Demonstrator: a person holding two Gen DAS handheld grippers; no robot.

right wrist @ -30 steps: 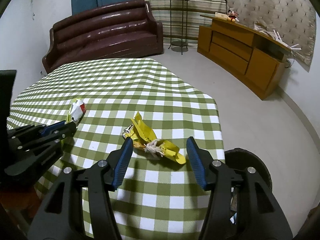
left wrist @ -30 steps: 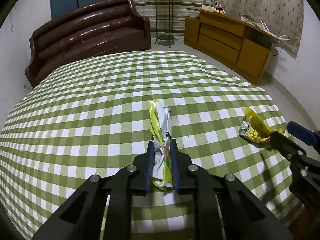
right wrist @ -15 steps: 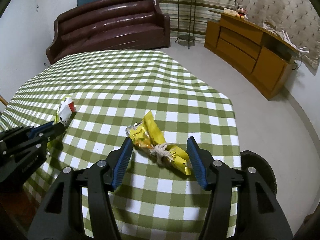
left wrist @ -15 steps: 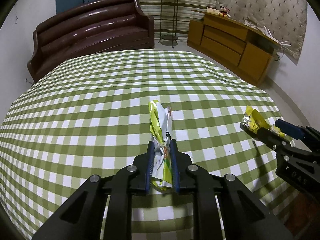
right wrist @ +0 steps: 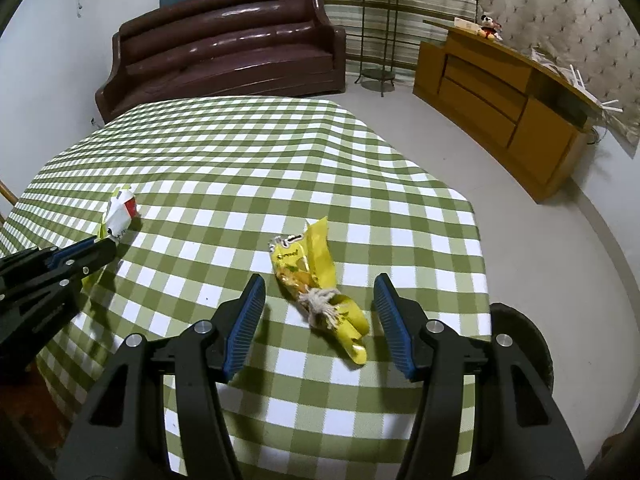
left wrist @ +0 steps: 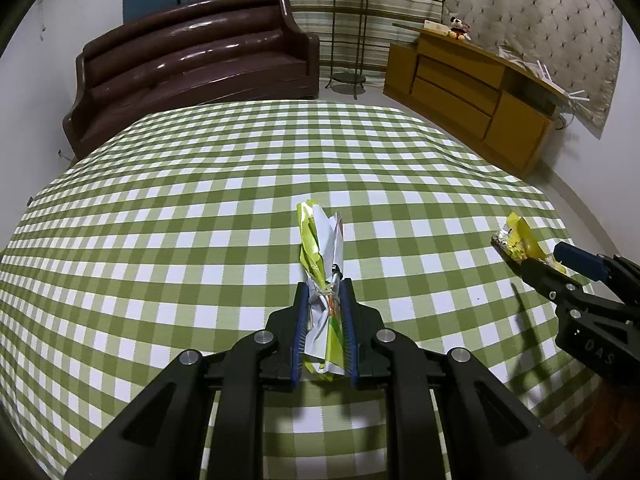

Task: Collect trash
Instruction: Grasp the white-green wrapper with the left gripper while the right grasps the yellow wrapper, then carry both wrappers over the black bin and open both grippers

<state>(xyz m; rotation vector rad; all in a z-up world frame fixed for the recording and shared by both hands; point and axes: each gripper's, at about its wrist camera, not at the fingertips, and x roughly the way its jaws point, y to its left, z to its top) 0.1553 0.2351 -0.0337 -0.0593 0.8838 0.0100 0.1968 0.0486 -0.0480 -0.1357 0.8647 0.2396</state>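
left gripper (left wrist: 324, 320): fingers clamped on white wrapper (left wrist: 322, 248), held over desk (left wrist: 160, 240) | right gripper (right wrist: 318, 316): fingers spread astride yellow wrapper (right wrist: 316, 280), lying near desk's right edge | risk: crinkly foil may skid off edge if one finger touches first

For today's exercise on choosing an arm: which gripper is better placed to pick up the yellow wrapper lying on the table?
Right. The right gripper is open around the yellow wrapper; the left gripper already clamps the white wrapper.
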